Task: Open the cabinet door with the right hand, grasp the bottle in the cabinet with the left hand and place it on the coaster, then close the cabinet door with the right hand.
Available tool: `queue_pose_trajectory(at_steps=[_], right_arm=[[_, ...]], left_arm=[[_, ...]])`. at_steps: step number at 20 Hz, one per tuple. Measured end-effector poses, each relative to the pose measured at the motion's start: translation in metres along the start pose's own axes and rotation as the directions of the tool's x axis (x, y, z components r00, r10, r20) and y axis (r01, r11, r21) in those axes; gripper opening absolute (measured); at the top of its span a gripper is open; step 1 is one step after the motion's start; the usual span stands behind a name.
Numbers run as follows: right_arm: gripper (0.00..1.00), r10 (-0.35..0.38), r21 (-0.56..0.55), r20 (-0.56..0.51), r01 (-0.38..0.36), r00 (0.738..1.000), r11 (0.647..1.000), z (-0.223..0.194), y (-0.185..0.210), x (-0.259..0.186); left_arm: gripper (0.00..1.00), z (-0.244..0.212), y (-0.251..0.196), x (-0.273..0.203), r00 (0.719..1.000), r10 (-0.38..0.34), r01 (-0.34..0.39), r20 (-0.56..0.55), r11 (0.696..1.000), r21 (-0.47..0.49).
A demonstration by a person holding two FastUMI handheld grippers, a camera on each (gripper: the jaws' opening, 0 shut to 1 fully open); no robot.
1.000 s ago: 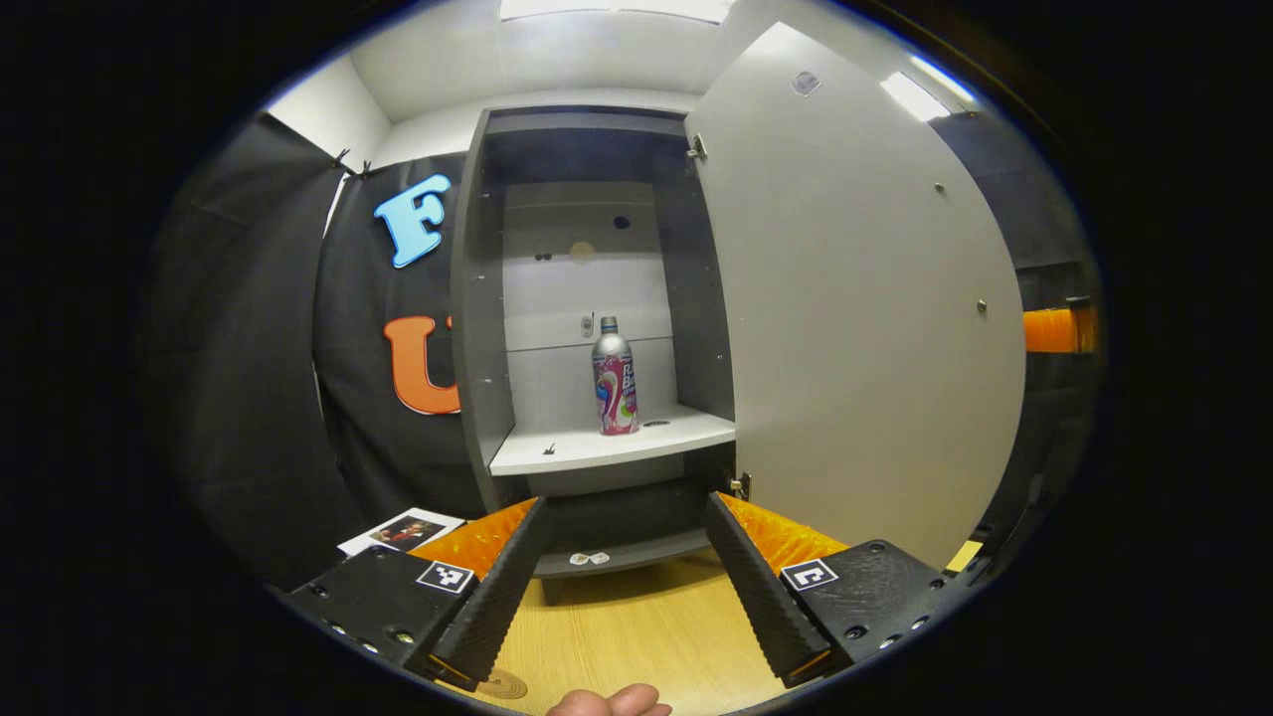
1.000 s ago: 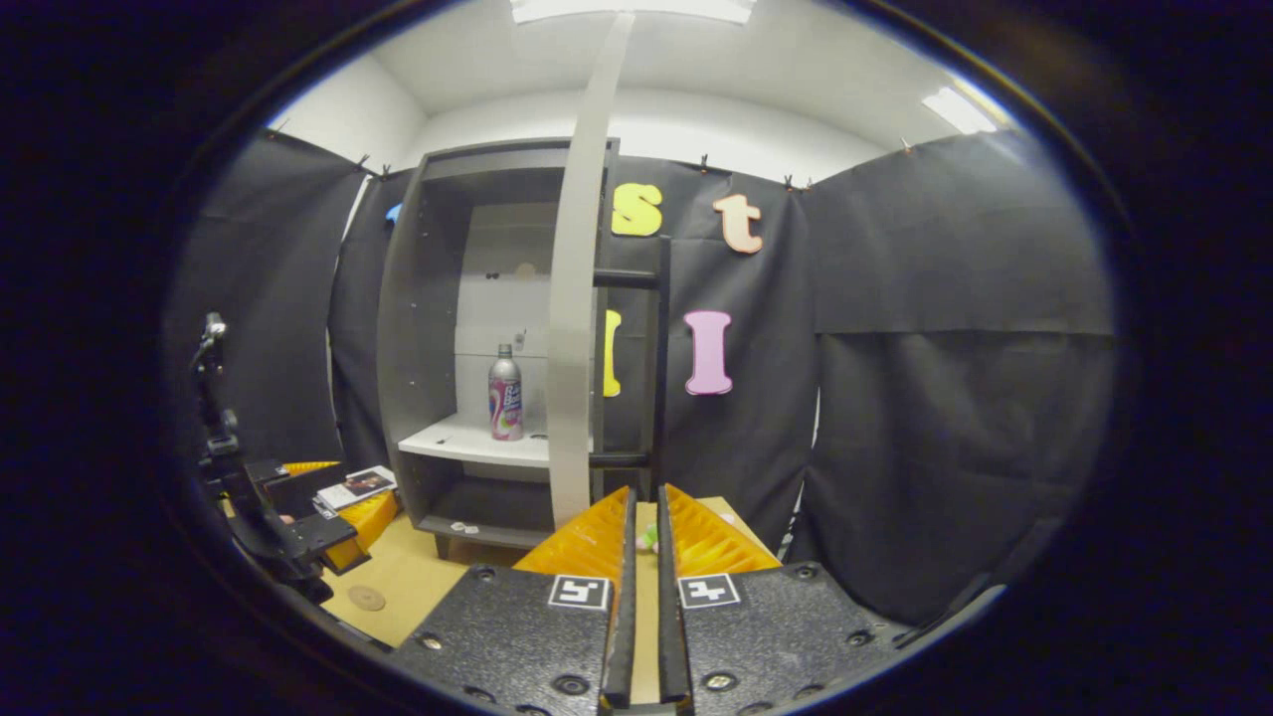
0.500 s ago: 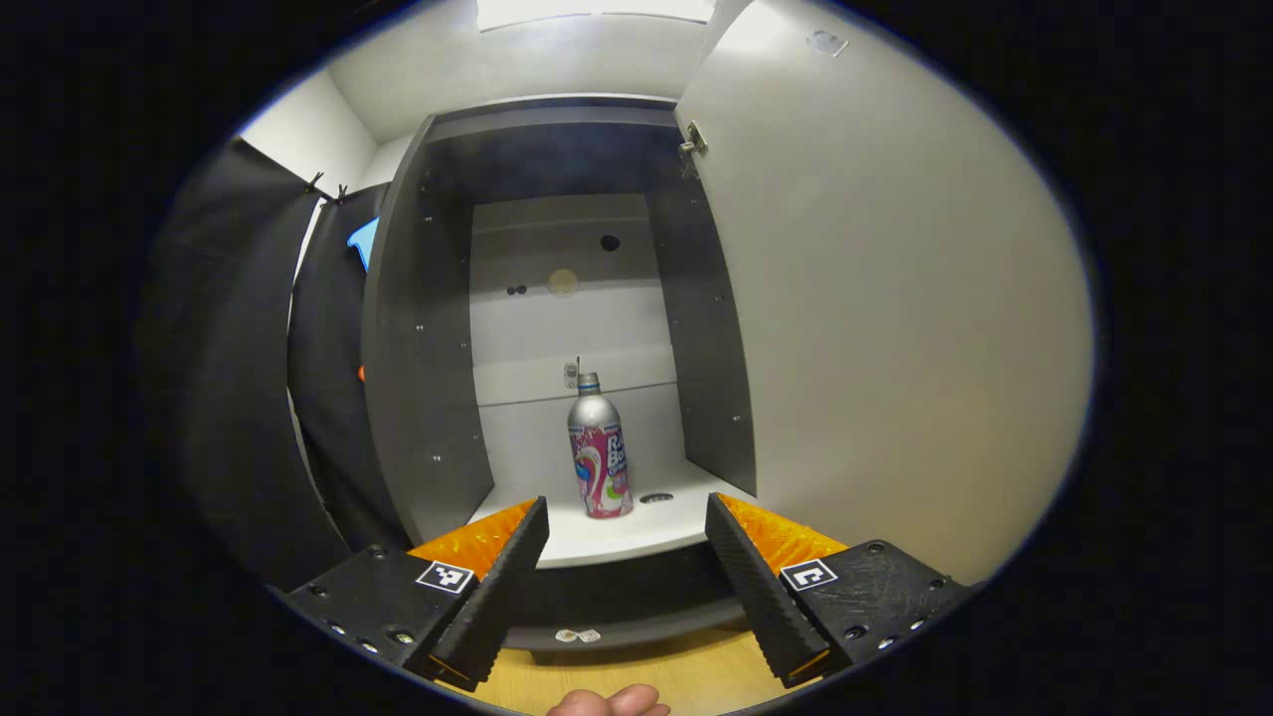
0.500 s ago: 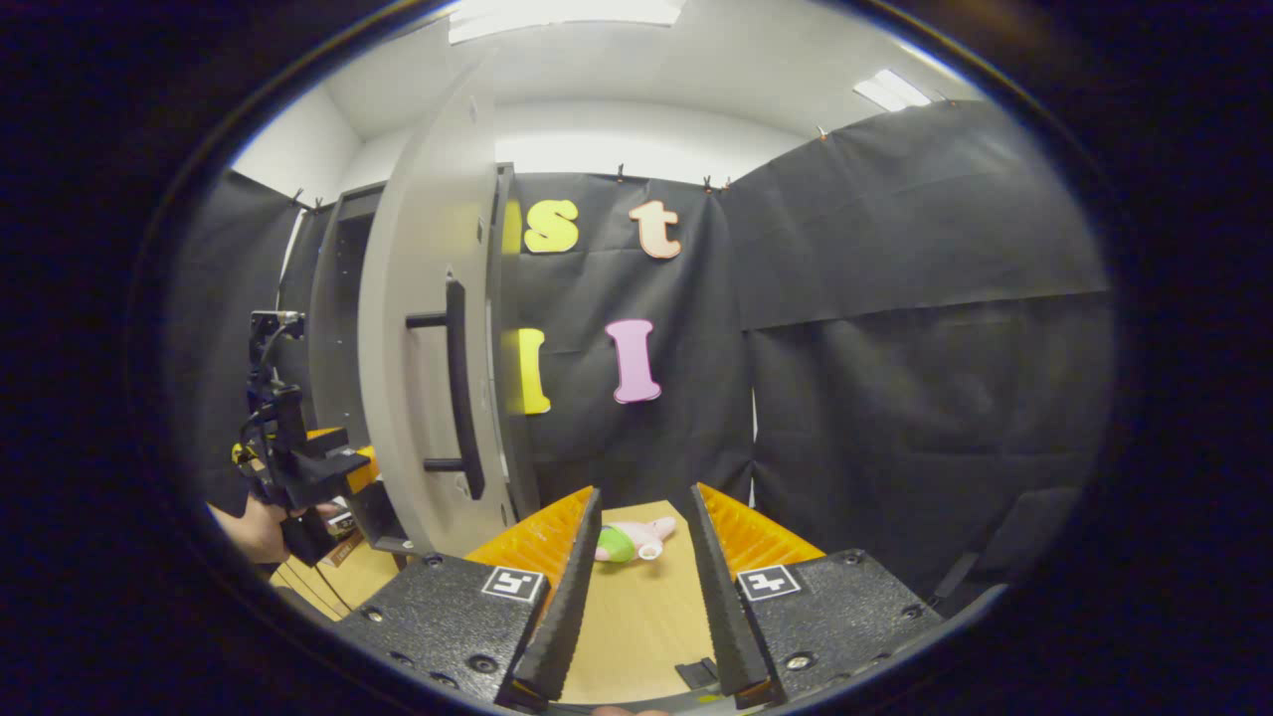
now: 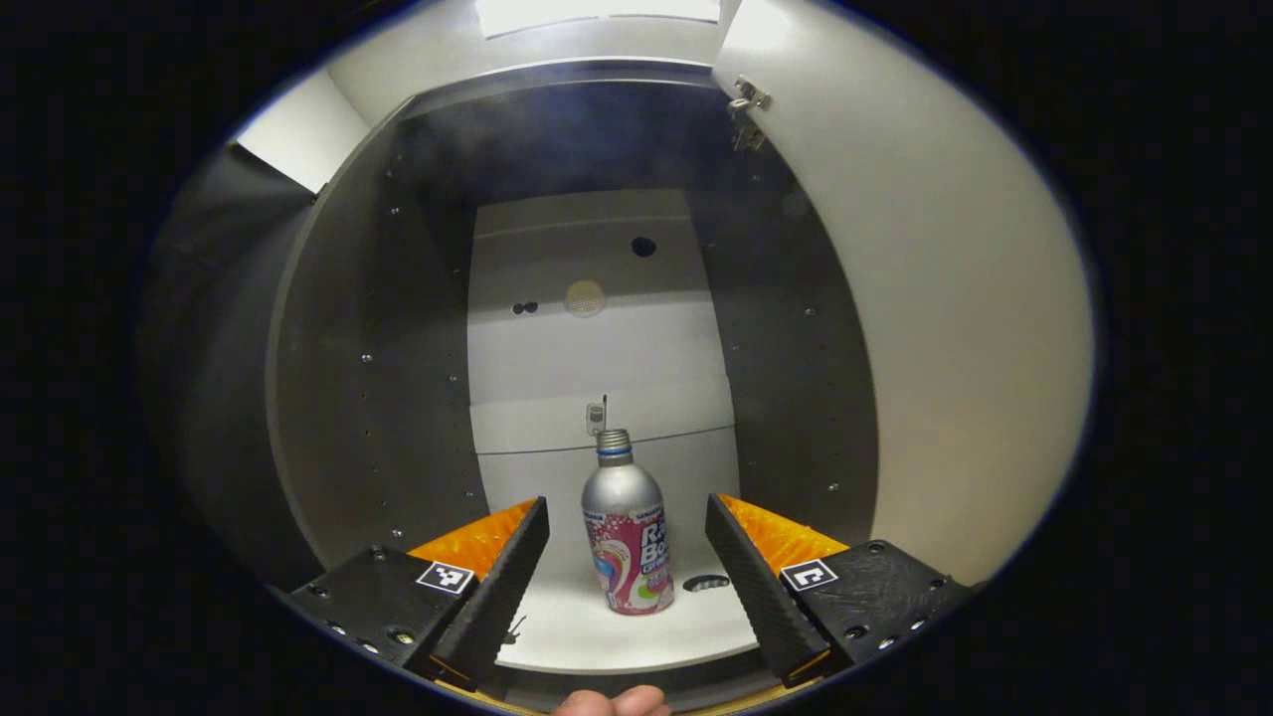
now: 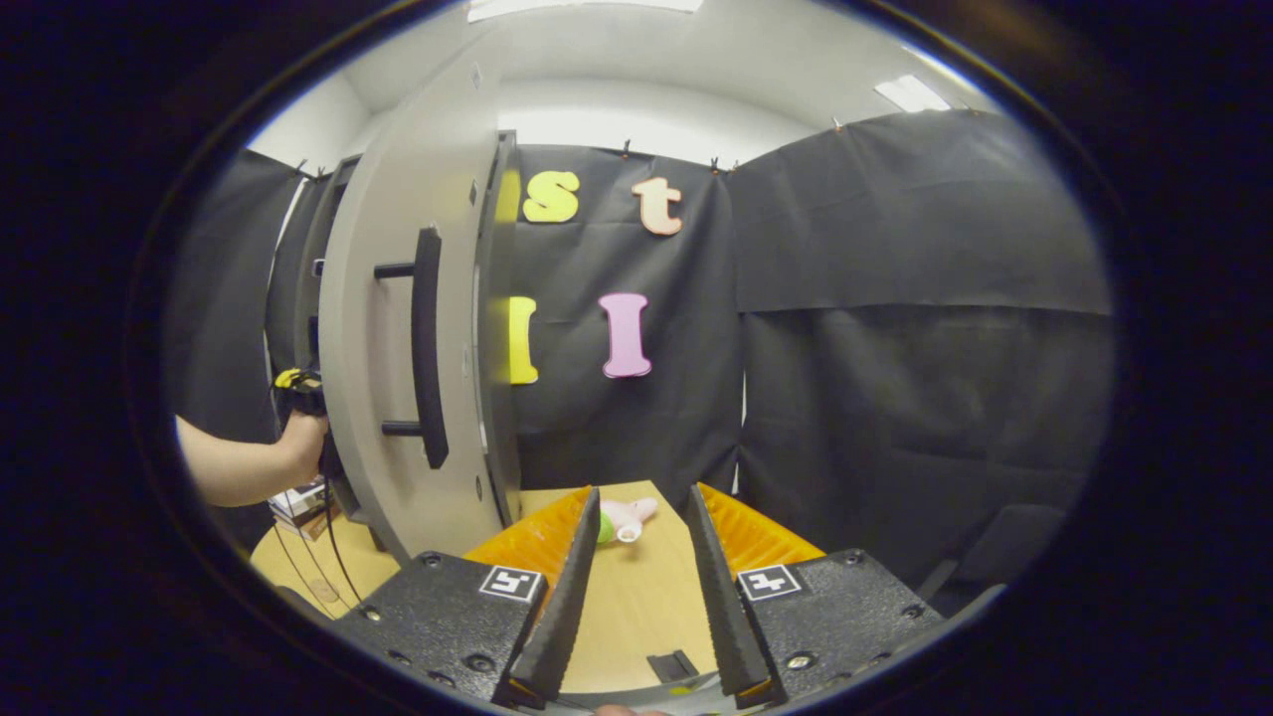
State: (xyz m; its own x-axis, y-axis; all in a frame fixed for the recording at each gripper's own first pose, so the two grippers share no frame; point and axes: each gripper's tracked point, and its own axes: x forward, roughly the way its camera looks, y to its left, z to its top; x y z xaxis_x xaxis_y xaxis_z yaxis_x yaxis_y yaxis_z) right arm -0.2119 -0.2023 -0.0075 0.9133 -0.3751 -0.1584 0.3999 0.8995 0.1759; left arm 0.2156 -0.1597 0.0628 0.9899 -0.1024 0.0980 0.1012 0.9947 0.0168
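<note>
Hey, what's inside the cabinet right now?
One bottle stands upright on the white shelf inside the cabinet, between the left tool's open fingers, untouched. A small dark spot lies beside it. The shelf's front corners are covered by the fingers.

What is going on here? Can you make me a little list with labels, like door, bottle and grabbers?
door: open, swung out wide
handle: dark bar on the door's front
bottle: upright on the shelf inside the cabinet, bottle untouched
left gripper: open, a finger on each side of the bottle
right gripper: open, empty, over the table
toy: small, on the table
</note>
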Motion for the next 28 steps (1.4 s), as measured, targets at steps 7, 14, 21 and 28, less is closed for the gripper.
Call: queue_pose_trajectory(at_steps=[7,14,21,28], right_arm=[[0.57,0.004,-0.048,-0.012,-0.005,1.000,0.999,0.000,0.019,0.006],[0.58,0.020,-0.068,-0.021,-0.021,1.000,0.997,0.000,0.034,0.019],[0.58,0.038,-0.075,-0.047,-0.041,0.998,0.996,-0.004,0.041,0.023],[0.58,0.061,-0.065,-0.057,-0.065,0.997,0.996,-0.006,0.042,0.022]], left_arm=[[0.96,-0.031,0.009,0.048,0.998,0.028,-0.029,-0.061,0.999,-0.019],[0.96,-0.057,0.003,0.069,0.994,0.012,-0.016,-0.107,0.999,-0.038],[0.77,-0.069,0.003,0.085,0.991,0.016,-0.025,-0.134,0.998,-0.064],[0.75,-0.047,0.009,0.065,0.993,0.032,-0.039,-0.117,0.997,-0.060]])
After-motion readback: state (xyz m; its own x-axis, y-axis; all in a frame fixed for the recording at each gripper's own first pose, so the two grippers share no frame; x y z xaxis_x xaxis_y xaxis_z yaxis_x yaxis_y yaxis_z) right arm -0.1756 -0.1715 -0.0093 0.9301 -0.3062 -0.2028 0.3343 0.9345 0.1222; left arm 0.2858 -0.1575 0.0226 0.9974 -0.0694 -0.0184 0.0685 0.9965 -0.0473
